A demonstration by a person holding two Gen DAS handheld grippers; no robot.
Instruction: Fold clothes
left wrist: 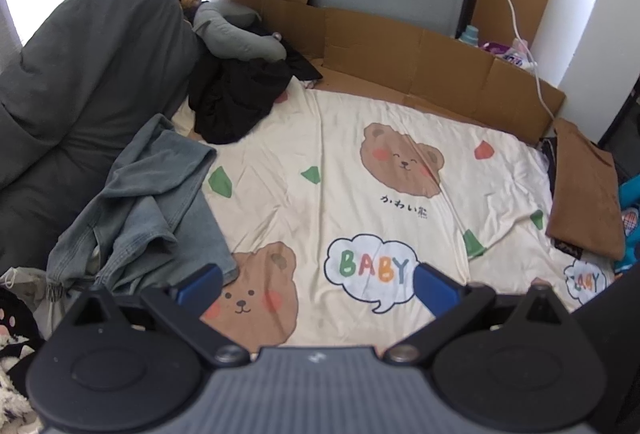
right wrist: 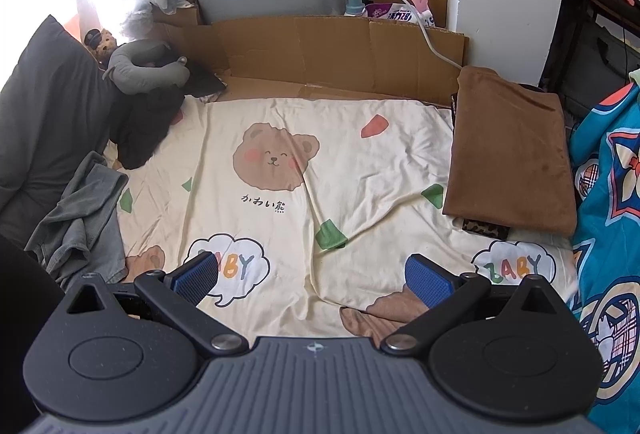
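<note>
While hovering wide open and empty over the bed sheet (left wrist: 360, 162), leaning toward crumpled jeans (left wrist: 152, 202) lying left of both jaws, nearer the left gripper (left wrist: 316, 284) than the right gripper (right wrist: 312, 278).

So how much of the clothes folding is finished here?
One brown garment already lies folded flat at the right edge of the bear-print sheet, over a leopard-print piece. Nothing is in hand: the left gripper and right gripper both hover open and empty above the sheet. Left to fold: the crumpled blue-grey jeans and the black garment heap on the left.
</note>
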